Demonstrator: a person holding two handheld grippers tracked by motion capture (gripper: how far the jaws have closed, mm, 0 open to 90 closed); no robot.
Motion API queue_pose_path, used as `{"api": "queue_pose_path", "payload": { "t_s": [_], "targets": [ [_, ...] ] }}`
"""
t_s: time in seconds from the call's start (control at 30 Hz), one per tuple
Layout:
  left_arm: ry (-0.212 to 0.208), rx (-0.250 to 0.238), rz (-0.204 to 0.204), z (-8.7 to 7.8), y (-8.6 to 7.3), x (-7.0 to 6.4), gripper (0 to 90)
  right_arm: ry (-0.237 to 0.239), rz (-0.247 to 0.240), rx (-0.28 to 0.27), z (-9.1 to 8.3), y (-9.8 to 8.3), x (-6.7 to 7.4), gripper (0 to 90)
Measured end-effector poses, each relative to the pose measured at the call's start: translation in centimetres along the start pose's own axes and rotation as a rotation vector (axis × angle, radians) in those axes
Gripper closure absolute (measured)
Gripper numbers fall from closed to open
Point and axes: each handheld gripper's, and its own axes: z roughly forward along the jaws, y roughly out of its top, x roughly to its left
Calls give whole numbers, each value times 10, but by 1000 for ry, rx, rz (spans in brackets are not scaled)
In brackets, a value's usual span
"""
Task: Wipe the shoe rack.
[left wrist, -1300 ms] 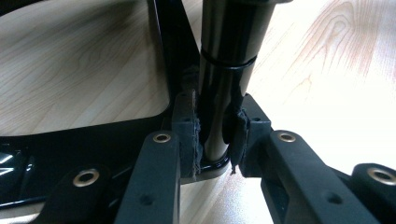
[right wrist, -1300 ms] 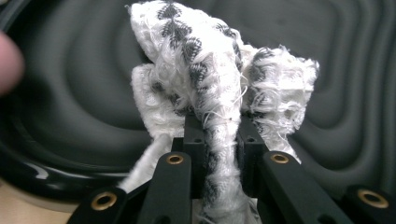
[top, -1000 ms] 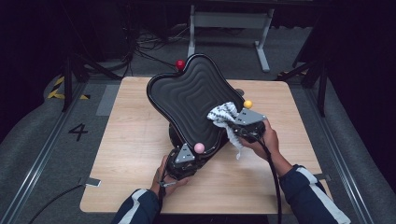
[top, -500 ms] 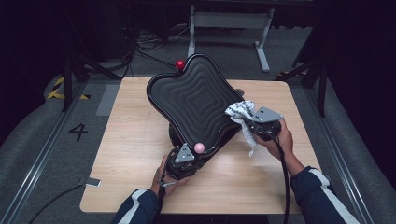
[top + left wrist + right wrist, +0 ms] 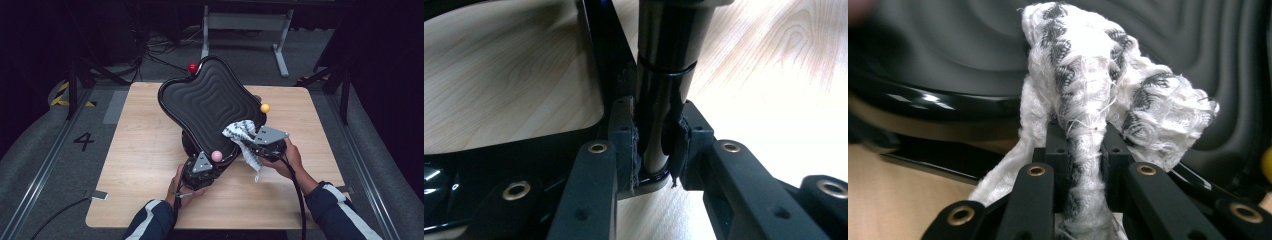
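While left tool (image 5: 655, 150) clamps one stem (image 5: 661, 90), right tool (image 5: 1083, 150) pinches one cloth (image 5: 1098, 85) against one seat (image 5: 210, 100).

Left gripper (image 5: 200, 167) fingers clamped; right gripper (image 5: 260, 145) fingers pinched.

Right hand-held gripper (image 5: 1083, 150), two black jaws rising from the bottom edge, brass-coloured screw heads on the arms, pads clamped tight on a white terry cloth with black woven patches (image 5: 1088, 85). Cloth bunches up above the jaws in a frayed, loopy wad, one lobe sticking out to the right, a plain white tail hanging down left of the jaws. Behind it, a black ribbed seat pad with wavy concentric grooves (image 5: 958, 45), glossy black rim below it at left catching highlights. The wad sits against the pad surface. Light wooden bench (image 5: 893, 185) at lower left, blurred. Small yellow ball (image 5: 1267, 165) at the right edge, cut off.
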Motion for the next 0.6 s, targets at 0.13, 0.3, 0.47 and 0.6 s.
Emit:
{"api": "queue_pose_path", "payload": {
  "t_s": [0.13,0.3,0.47,0.6],
  "targets": [
    [2,-7,-7,1,0,0,738,29,-21,-13,-4,5,10,797],
    [3,-8,-8,1,0,0,738,65,-37,-39,-15,9,26,796],
    [5,-8,-15,1,0,0,738,107,-55,-55,-20,13,42,795],
    [5,-7,-17,1,0,0,738,101,-73,-50,-20,14,49,796]
  ]
}}
